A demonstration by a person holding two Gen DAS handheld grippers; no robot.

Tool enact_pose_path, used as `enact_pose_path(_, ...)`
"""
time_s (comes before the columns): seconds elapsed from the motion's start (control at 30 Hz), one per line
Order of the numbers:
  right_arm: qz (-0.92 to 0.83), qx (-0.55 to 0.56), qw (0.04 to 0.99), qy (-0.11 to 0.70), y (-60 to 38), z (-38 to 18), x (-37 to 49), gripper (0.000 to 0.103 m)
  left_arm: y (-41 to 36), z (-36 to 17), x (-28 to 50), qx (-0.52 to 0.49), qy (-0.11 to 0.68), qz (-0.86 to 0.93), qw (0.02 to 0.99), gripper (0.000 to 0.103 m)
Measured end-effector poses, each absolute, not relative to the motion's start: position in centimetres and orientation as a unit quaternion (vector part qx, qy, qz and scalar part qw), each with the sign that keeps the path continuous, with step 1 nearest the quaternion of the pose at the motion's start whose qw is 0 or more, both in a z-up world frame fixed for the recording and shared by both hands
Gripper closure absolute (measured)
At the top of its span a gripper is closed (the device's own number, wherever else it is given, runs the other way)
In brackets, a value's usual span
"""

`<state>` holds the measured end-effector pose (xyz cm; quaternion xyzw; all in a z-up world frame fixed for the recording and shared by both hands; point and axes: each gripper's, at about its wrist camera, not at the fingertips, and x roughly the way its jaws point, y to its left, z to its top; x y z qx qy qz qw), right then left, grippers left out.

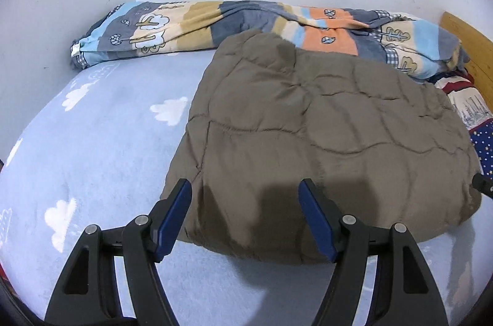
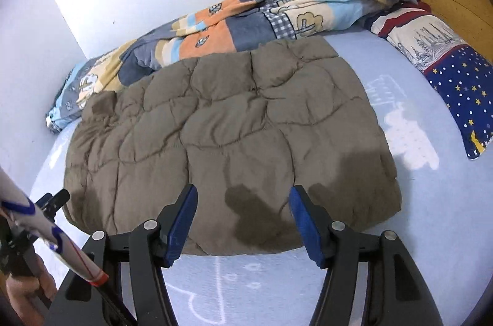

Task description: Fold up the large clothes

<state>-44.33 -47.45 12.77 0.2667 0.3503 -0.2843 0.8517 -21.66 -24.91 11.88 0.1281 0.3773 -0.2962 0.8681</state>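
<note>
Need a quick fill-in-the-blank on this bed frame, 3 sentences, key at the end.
1. The quilt is ____ in colour.
2. The sheet is printed with white ____.
3. Both the left claw and right claw hold ____.

Missing words: brown; clouds; nothing

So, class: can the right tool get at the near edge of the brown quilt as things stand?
Probably yes: the right tool stands open over the brown quilt's near edge, holding nothing, and nothing lies between them.
</note>
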Motion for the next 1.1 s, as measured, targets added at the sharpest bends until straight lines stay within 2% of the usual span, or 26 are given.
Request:
enact_pose_path(0.6, -0.284, 0.262, 0.83, 0.402, -49.9, 7.3, -41.1, 0.043, -26.9, 8.6, -18.9, 0.142, 0.411, -0.284, 0.854, 0.028)
enact_pose_path(1.1, -0.279, 0.262, 0.829, 0.408, -50.1, 6.9, -41.1, 0.041, -27.1, 8.7, -19.2, 0.153, 0.407, -0.282, 0.855, 0.028)
